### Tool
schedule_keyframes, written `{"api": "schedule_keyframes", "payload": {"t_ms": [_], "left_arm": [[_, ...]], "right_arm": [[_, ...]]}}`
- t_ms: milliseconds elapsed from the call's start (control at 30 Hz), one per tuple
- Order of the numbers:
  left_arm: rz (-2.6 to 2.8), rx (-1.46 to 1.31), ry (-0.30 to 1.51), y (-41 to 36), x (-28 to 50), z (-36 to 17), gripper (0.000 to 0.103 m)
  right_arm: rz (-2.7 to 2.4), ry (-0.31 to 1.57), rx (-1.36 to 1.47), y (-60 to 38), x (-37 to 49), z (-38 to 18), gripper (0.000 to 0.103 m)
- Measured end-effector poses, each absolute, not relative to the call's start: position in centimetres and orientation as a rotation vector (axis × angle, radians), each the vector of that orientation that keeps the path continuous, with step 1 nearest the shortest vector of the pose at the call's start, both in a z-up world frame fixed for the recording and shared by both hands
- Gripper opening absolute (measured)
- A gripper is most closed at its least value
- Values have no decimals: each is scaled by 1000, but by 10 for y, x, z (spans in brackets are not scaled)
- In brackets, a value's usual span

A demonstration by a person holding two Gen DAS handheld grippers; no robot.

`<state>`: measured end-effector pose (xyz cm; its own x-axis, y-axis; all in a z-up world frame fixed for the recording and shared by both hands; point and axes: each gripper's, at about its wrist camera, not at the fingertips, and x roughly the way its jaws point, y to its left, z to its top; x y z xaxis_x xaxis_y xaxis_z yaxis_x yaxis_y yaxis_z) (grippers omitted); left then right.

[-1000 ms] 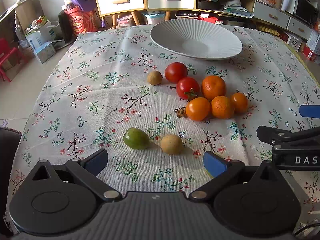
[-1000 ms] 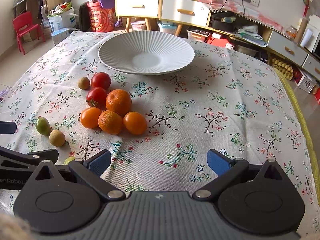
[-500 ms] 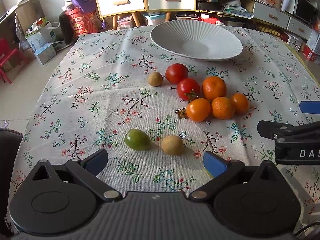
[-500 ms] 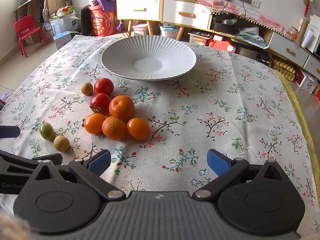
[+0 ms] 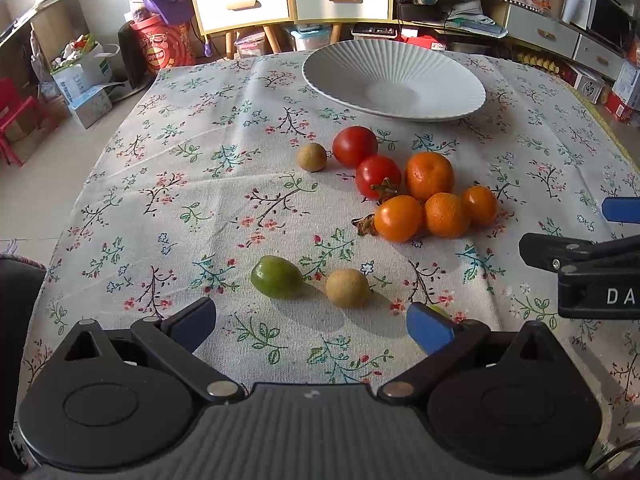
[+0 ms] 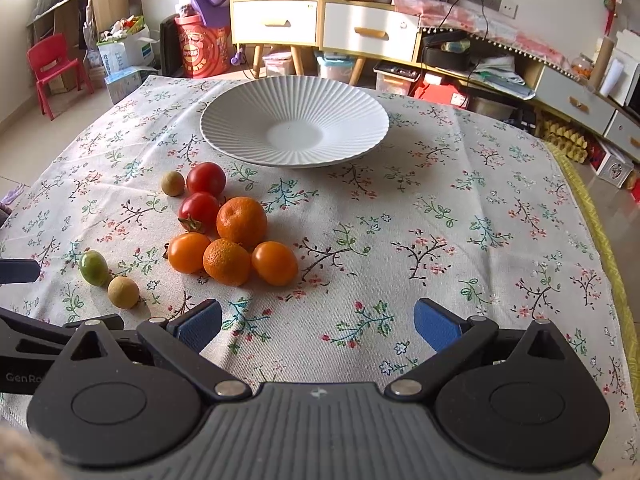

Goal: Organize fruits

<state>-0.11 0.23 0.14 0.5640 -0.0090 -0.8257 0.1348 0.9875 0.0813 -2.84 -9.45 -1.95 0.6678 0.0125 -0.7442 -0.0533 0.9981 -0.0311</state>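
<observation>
Left wrist view: I read the left gripper [image 5: 310,322] as spread wide, blue pads apart, nothing between them; it hangs over the floral tablecloth [image 5: 200,200]. Landmark = white ribbed plate [image 5: 394,80], far side of table, no fruit in it. Nearer me than the plate: two red tomatoes [image 5: 355,146] touching each other, w/ a small brown round fruit [image 5: 311,157] just left of the farther one. Next toward me and to the right: large mandarin [image 5: 430,176], then a row of three orange fruits [image 5: 446,215], all touching in one cluster. Well nearer than the plate, close to my pads: green oval fruit [image 5: 277,277] and a tan round fruit [image 5: 347,288], side by side, apart from the cluster. A bit of something yellow-green shows behind the right pad; can't ID it. Right gripper body enters at right edge.

Right wrist view: right gripper [image 6: 318,326] also spread, pads well apart, holding nothing. Same plate [image 6: 294,120] sits ahead, centre. Fruit cluster [image 6: 236,236] lies nearer than the plate and to its left; the green fruit [image 6: 94,267] and tan fruit [image 6: 123,292] are further left still, near the left gripper's arm at frame edge.
</observation>
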Motion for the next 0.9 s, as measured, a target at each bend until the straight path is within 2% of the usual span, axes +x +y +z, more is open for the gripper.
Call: {"api": "schedule_keyframes", "payload": {"t_ms": [900], "left_arm": [[-85, 134, 967, 3, 0, 1, 103]], "right_arm": [[32, 817, -40, -97, -30, -19, 102]]}}
